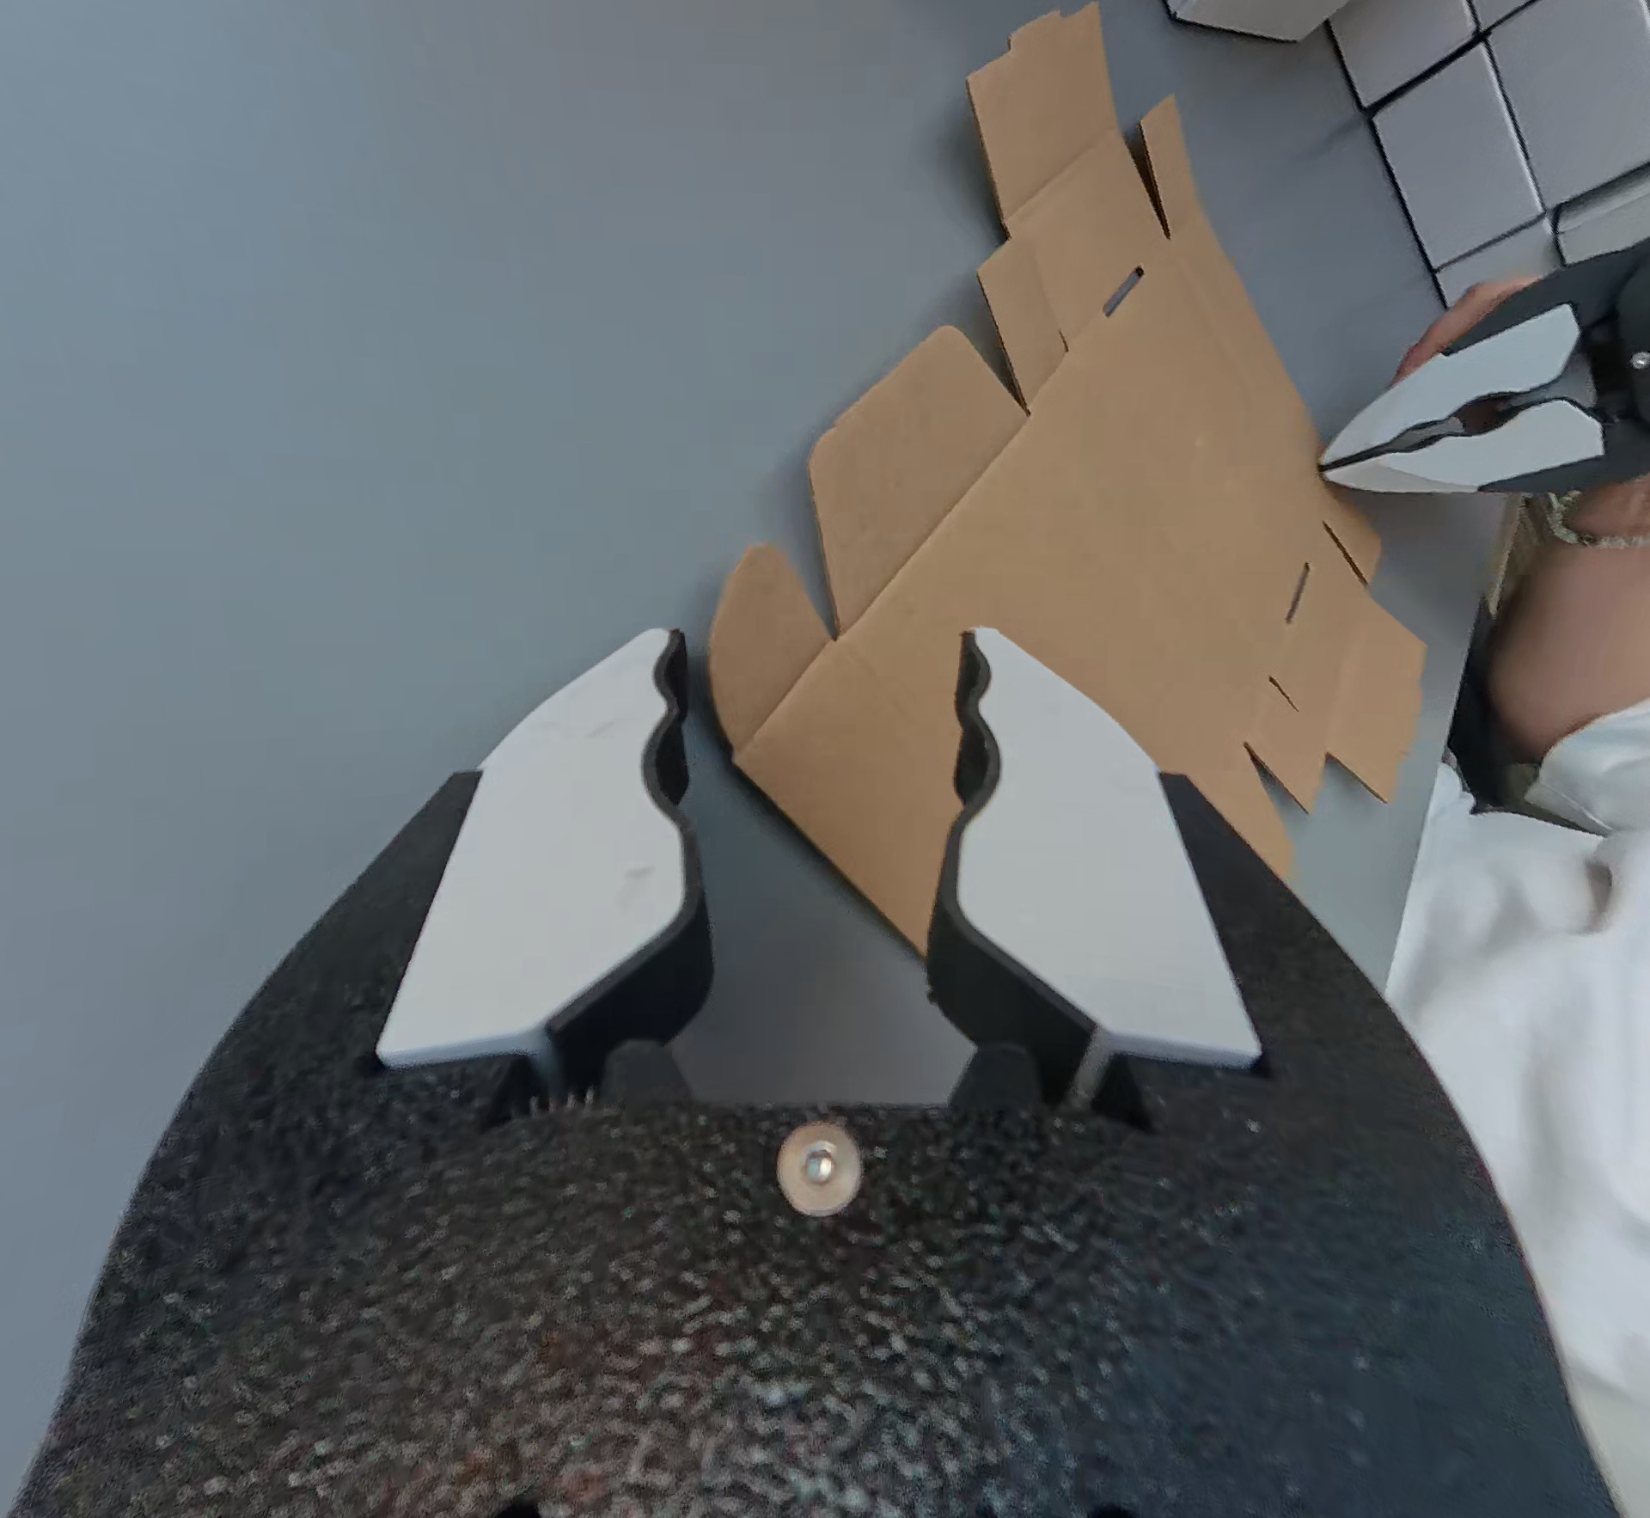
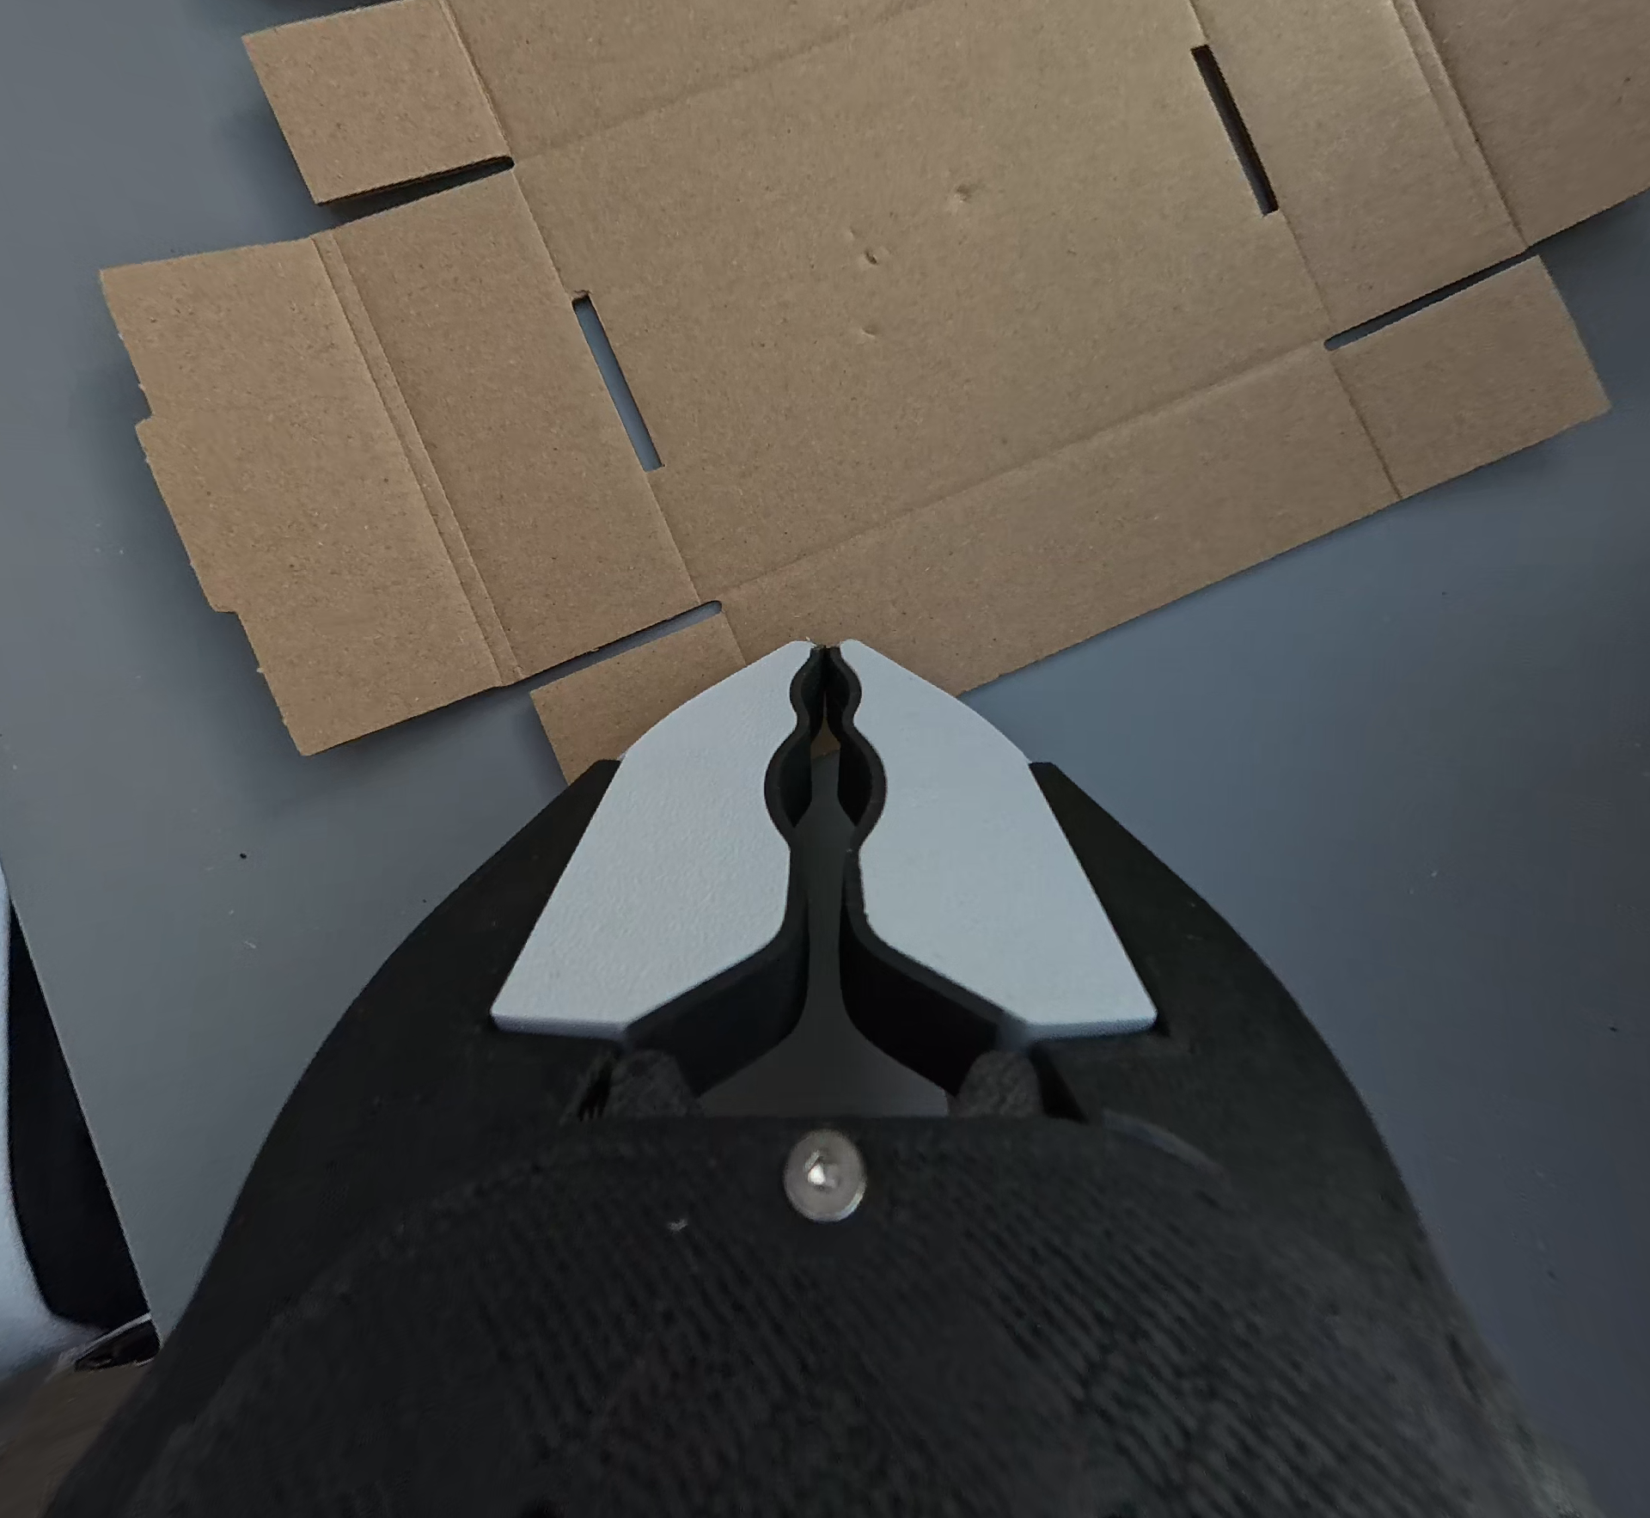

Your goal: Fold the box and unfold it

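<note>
A brown cardboard box blank lies flat and unfolded on the grey table. It fills the upper half of the right wrist view, with its flaps and slots spread out. My left gripper is open and empty, and hovers over the near corner of the blank. My right gripper is shut, with its tips at the edge of the blank's near flap. It also shows in the left wrist view, touching the blank's right edge. I cannot tell whether its tips pinch the cardboard.
Several folded white boxes are stacked at the far right of the table. A person's arm in a white sleeve is at the right edge. Bare grey table lies beside the blank.
</note>
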Motion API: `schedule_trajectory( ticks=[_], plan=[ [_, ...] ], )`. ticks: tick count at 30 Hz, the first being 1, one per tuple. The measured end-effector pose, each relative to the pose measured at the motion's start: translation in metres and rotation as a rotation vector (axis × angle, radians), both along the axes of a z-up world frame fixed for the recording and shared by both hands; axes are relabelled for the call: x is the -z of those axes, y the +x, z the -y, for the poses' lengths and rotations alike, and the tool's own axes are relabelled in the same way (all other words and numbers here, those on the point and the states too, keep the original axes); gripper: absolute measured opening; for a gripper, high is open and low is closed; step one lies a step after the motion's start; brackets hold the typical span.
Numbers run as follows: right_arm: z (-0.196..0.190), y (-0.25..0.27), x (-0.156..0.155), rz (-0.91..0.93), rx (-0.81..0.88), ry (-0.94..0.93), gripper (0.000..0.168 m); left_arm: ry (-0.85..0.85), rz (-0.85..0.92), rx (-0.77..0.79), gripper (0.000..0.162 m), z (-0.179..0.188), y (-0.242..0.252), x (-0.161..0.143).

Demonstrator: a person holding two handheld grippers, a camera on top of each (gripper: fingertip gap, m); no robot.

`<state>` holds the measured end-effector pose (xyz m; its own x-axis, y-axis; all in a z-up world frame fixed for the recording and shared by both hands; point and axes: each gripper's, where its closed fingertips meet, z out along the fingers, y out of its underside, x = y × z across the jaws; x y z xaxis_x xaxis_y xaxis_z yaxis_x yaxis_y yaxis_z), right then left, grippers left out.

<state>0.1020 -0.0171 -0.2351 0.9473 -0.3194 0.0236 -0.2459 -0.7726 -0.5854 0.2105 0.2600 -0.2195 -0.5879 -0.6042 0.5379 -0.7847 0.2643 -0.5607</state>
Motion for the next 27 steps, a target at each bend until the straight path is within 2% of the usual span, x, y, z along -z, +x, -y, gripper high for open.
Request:
schedule_trajectory(
  ticks=[4,12,14,17,21,27],
  plan=[
    [0.0,0.0,0.0,0.011,0.016,-0.008,0.0,-0.052,-0.085,0.017,0.062,0.001,-0.013,-0.004],
    [0.0,0.0,0.0,-0.003,0.027,0.0,0.0,-0.355,-0.4,-0.038,0.063,-0.013,-0.045,-0.023],
    [0.0,0.0,0.0,0.001,0.03,-0.007,0.0,-0.351,-0.443,-0.018,0.058,-0.018,-0.058,-0.021],
    [0.0,0.0,0.0,0.006,0.039,-0.003,0.0,-0.205,-0.417,0.025,0.043,-0.028,-0.076,-0.008],
    [0.0,0.0,0.0,0.0,0.047,0.008,0.0,-0.107,-0.368,0.07,0.053,-0.028,-0.102,-0.008],
    [-0.001,0.0,0.0,0.018,0.045,-0.014,0.0,-0.204,-0.446,-0.088,0.053,-0.03,-0.124,-0.01]
  ],
)
